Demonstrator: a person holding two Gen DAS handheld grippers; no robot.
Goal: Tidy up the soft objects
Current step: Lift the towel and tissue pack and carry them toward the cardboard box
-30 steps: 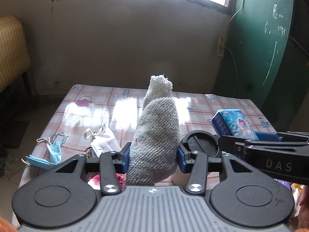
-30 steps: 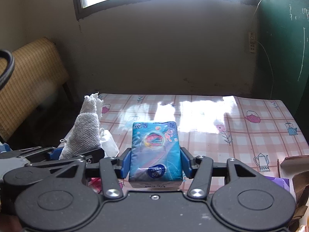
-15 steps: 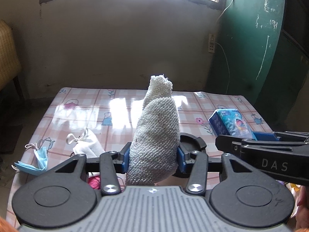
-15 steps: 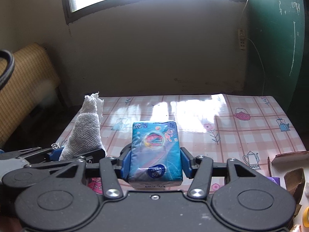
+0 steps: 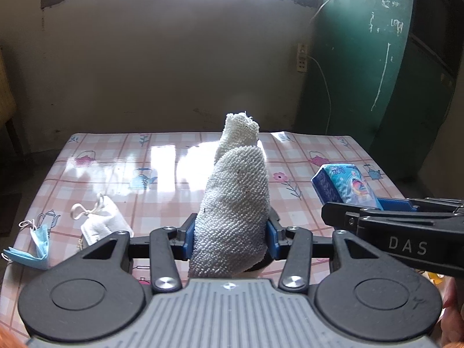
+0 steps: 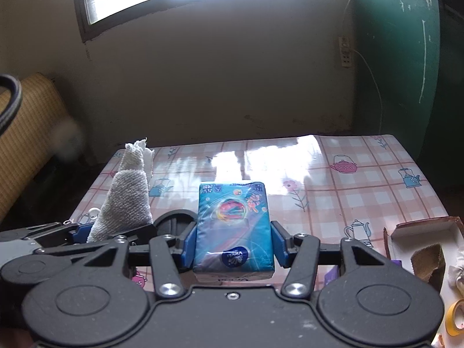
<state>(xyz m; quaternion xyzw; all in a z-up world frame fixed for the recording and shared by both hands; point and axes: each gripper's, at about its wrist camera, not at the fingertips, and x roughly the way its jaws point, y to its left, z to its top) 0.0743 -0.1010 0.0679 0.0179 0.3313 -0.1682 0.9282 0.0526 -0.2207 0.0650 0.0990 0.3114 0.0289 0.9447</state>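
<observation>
a: left gripper [image 5: 230, 239] — what sits between its blue pads?
b: a rolled white towel [image 5: 235, 206], clamped at its lower part and standing upright, its frayed tip uppermost. it is held above the near edge of the worktop [image 5: 179, 174], which is covered in a pink checked cloth printed with teapots.

a: and the right gripper [image 6: 233, 245]?
b: closed on a blue tissue pack [image 6: 233, 226], gripped on both long sides, printed face up, also held above the near edge. in the left wrist view the same pack juts out near the right edge.

a: how do the two grippers stand to each other?
b: side by side, near each other — the towel shows at the left of the right wrist view.

a: what lies on the worktop itself?
b: a white face mask [image 5: 100, 221] and a blue face mask [image 5: 36, 245] near the near-left corner, just beside each other; an open cardboard box [image 6: 420, 243] at the near-right corner, and a roll of yellow tape [image 6: 455, 316] by it.
</observation>
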